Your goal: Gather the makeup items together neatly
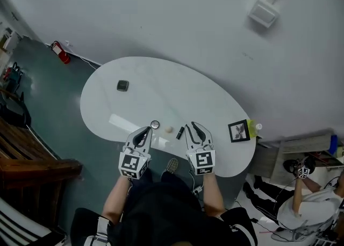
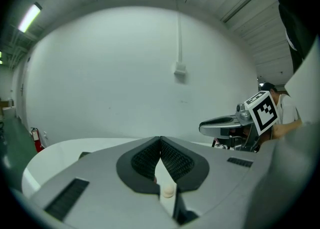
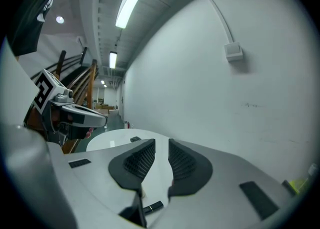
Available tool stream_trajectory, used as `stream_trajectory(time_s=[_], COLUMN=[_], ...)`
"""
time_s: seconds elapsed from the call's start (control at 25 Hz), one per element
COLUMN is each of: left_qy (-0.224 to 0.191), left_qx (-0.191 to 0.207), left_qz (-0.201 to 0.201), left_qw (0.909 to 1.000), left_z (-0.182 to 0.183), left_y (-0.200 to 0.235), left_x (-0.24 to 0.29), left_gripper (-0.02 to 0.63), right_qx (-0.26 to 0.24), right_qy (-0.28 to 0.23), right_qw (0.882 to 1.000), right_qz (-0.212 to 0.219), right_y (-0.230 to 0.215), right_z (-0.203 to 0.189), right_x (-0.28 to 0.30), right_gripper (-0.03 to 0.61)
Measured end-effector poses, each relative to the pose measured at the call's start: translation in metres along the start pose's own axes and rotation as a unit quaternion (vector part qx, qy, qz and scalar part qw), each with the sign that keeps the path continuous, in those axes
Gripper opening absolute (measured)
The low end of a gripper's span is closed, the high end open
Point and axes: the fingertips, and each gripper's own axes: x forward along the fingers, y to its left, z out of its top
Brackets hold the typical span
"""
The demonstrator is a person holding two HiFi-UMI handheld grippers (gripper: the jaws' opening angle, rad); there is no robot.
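On the white oval table (image 1: 204,105) lie a dark square compact (image 1: 122,85) at the far left, a small round silver item (image 1: 155,124), a beige ball-like piece (image 1: 169,130) and a black tube (image 1: 180,132) near the front edge. My left gripper (image 1: 145,130) hovers above the front edge, just left of the round item, its jaws touching at the tips and empty (image 2: 160,140). The beige piece (image 2: 167,190) shows below them. My right gripper (image 1: 193,125) hangs right of the tube, jaws a narrow gap apart with nothing between (image 3: 161,143). Below them lies the black tube (image 3: 152,206).
A framed black-and-white marker card (image 1: 238,131) and a yellow object (image 1: 251,127) stand at the table's right end. A red fire extinguisher (image 1: 60,52) lies on the floor at the left, by wooden furniture (image 1: 27,159). A person (image 1: 312,196) sits at lower right.
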Motion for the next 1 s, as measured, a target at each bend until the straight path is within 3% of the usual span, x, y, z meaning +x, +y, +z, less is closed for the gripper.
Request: stream_trajectory(time_s=[0.48, 1.0], left_qy=[-0.038, -0.055], left_qx=[0.025, 0.015], left_qz=[-0.033, -0.028], left_qw=[0.9984, 0.9980], left_z=[0.028, 0.031], left_y=[-0.028, -0.030], left_x=[-0.022, -0.032], left_gripper=[0.017, 0.017], right_qx=[0.003, 0.007], right_qy=[-0.038, -0.043], right_qw=[0.999, 0.999], right_qz=[-0.033, -0.014], right_y=[0.017, 0.029], right_z=[0.024, 0.025], right_x=[-0.043, -0.051], right_gripper=[0.037, 0.034])
